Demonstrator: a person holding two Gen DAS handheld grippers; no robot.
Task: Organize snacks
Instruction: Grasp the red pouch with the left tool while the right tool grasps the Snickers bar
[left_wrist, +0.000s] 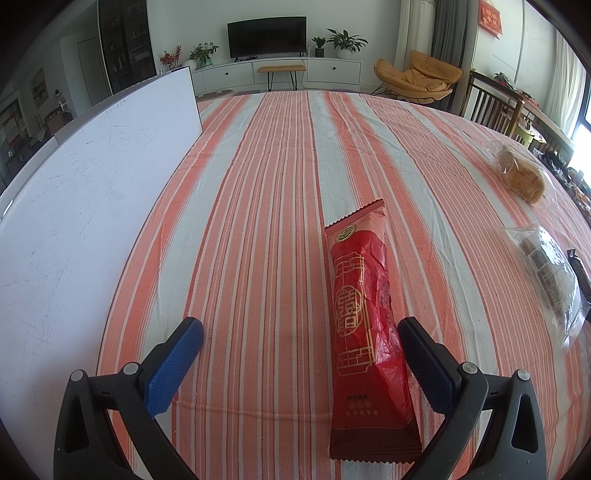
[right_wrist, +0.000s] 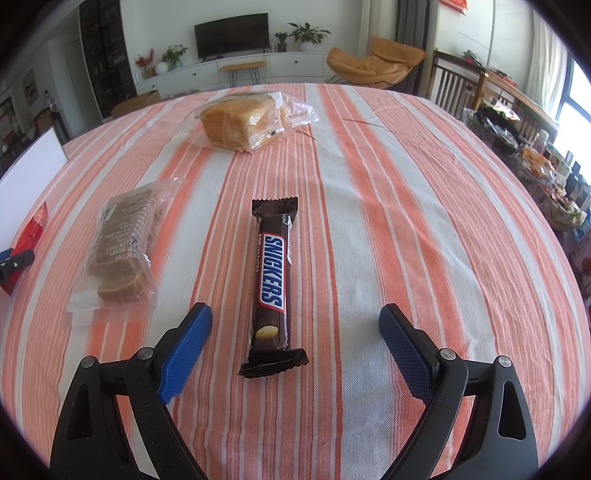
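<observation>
This is a home, an open living and dining room. At the top centre of the left wrist view a flat television (left_wrist: 266, 36) stands on a long white media cabinet (left_wrist: 277, 74), with potted plants (left_wrist: 345, 41) on it and a small wooden bench (left_wrist: 282, 70) in front. To the upper right sits an orange lounge chair (left_wrist: 417, 75) beside grey and white curtains (left_wrist: 439, 29). Wooden dining chairs (left_wrist: 491, 101) stand at the right edge, and a dark shelving unit (left_wrist: 125, 40) fills the upper left. The counter wears a striped orange and white tablecloth (left_wrist: 258, 184). In the right wrist view, daylight enters through a window (right_wrist: 576, 110) at the far right.
</observation>
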